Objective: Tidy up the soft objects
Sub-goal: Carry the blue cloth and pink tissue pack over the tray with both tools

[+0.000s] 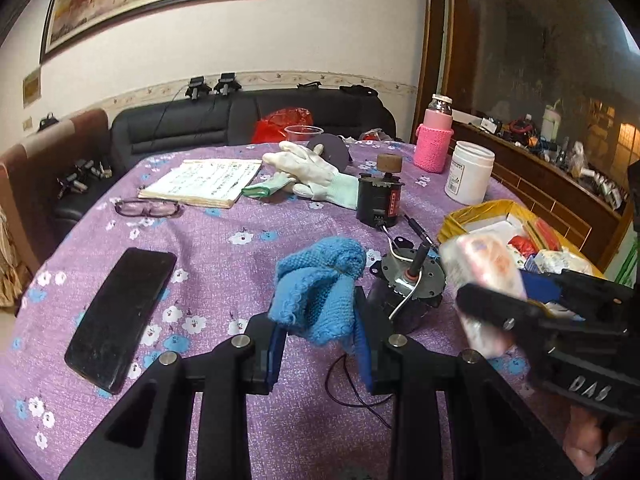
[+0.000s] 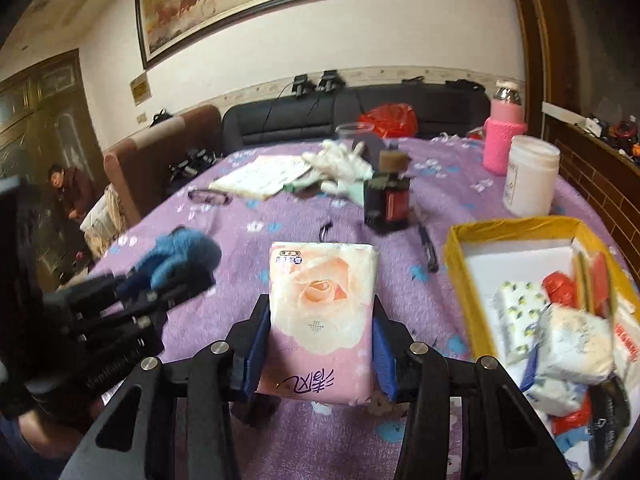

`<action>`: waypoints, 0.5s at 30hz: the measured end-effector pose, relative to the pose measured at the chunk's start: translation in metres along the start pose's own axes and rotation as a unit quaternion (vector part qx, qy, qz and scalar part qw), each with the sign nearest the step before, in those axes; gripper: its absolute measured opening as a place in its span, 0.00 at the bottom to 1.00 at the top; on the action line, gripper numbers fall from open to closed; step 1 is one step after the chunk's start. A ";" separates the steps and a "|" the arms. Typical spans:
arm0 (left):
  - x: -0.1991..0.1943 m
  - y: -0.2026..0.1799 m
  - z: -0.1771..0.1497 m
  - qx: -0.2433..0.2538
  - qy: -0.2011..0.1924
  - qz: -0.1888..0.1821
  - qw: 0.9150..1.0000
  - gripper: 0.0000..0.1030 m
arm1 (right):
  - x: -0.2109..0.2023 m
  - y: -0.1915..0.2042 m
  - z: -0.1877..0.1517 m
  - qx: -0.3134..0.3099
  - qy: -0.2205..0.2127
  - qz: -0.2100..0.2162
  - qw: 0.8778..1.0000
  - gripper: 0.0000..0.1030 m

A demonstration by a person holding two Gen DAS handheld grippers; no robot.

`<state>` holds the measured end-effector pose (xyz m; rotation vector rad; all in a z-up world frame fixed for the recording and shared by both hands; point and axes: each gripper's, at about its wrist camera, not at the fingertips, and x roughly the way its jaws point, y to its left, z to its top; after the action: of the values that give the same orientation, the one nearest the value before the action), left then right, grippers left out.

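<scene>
My left gripper (image 1: 320,340) is shut on a blue knitted cloth (image 1: 320,284), which it holds above the purple flowered tablecloth (image 1: 208,248). My right gripper (image 2: 318,344) is shut on a pink tissue pack with a rose print (image 2: 322,304), both blue pads pressing its sides. The same tissue pack (image 1: 492,280) shows blurred at the right of the left wrist view. In the right wrist view the left gripper (image 2: 160,284) and its blue knitted cloth (image 2: 184,256) appear at the left. A yellow box (image 2: 460,252) with several soft packs stands at the right.
On the table lie a black phone (image 1: 120,320), glasses (image 1: 148,208), a booklet (image 1: 204,180), white gloves (image 1: 308,172), two small motors (image 1: 380,200) (image 1: 408,284), a pen (image 1: 420,232), a white jar (image 1: 470,178) and a pink-sleeved bottle (image 1: 434,140). A dark sofa (image 1: 240,120) is behind.
</scene>
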<state>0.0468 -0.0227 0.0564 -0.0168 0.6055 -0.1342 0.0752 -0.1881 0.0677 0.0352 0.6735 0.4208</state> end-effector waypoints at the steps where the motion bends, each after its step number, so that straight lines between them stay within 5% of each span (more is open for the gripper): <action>1: 0.000 -0.003 0.000 0.005 -0.001 0.002 1.000 0.28 | 0.001 0.000 -0.001 -0.003 0.002 0.001 1.000 0.48; 15: -0.008 -0.019 -0.004 0.049 -0.026 0.039 0.998 0.28 | -0.010 -0.006 -0.010 0.009 -0.008 0.017 1.000 0.49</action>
<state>0.0362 -0.0400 0.0589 0.0982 0.5458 -0.0884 0.0642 -0.1982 0.0651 0.0666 0.6622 0.4469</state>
